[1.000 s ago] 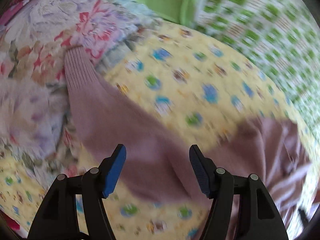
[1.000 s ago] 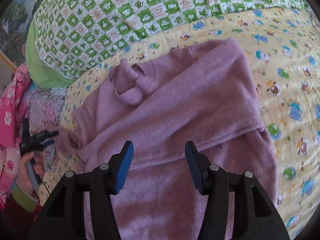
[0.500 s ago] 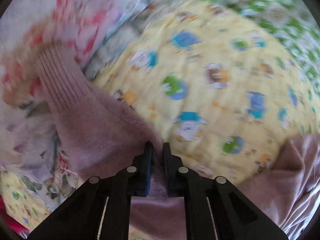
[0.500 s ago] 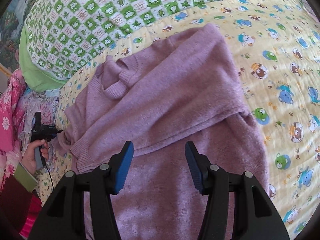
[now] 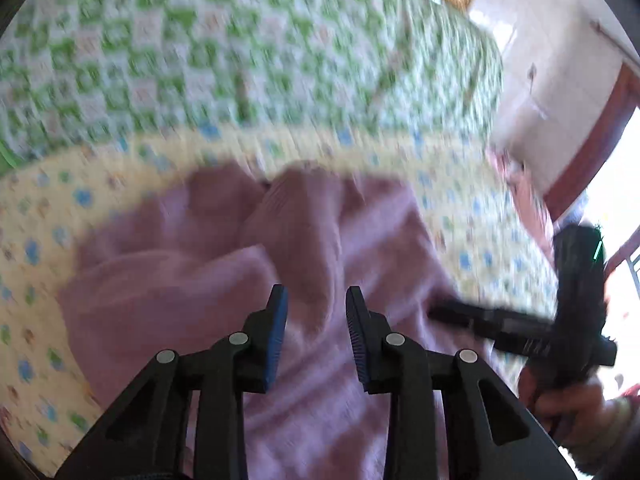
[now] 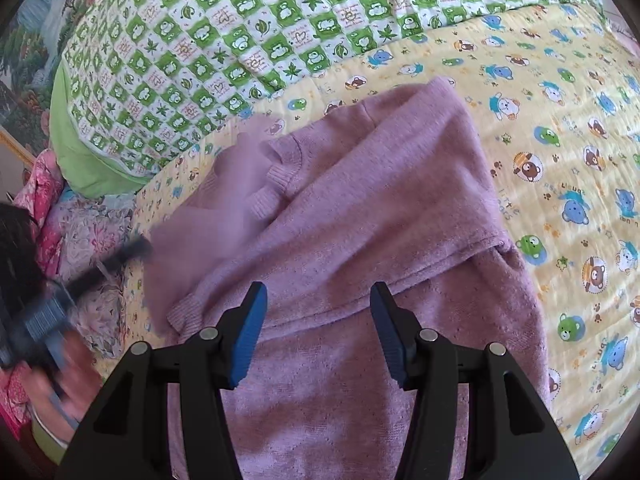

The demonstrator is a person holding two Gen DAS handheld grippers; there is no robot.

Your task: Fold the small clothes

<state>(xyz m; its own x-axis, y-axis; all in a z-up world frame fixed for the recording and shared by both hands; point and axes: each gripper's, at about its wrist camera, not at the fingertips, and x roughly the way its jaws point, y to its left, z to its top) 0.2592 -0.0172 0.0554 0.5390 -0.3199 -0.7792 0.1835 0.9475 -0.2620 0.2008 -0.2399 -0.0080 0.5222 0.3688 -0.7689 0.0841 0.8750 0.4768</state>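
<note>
**Sweater spread on the yellow quilt**

Your left gripper (image 5: 316, 334) is opening, nothing between its pads, above the mauve knitted sweater (image 6: 360, 216) lying on the yellow animal-print quilt (image 6: 560, 128). Only the right view shows the ribbed collar (image 6: 276, 184) sharply; your right gripper (image 6: 318, 334) hangs spread, empty.

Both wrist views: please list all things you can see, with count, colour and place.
sweater: one, mauve, partly folded on the yellow sheet
sheet: one, yellow with cartoon animals, under the sweater
quilt: one, green and white checks, behind the sheet
floral cloth: one, pink and lilac, left of the sheet
left gripper: one, black with blue pads, jaws opening, nothing between them
right gripper: one, black with blue pads, open above the sweater
</note>
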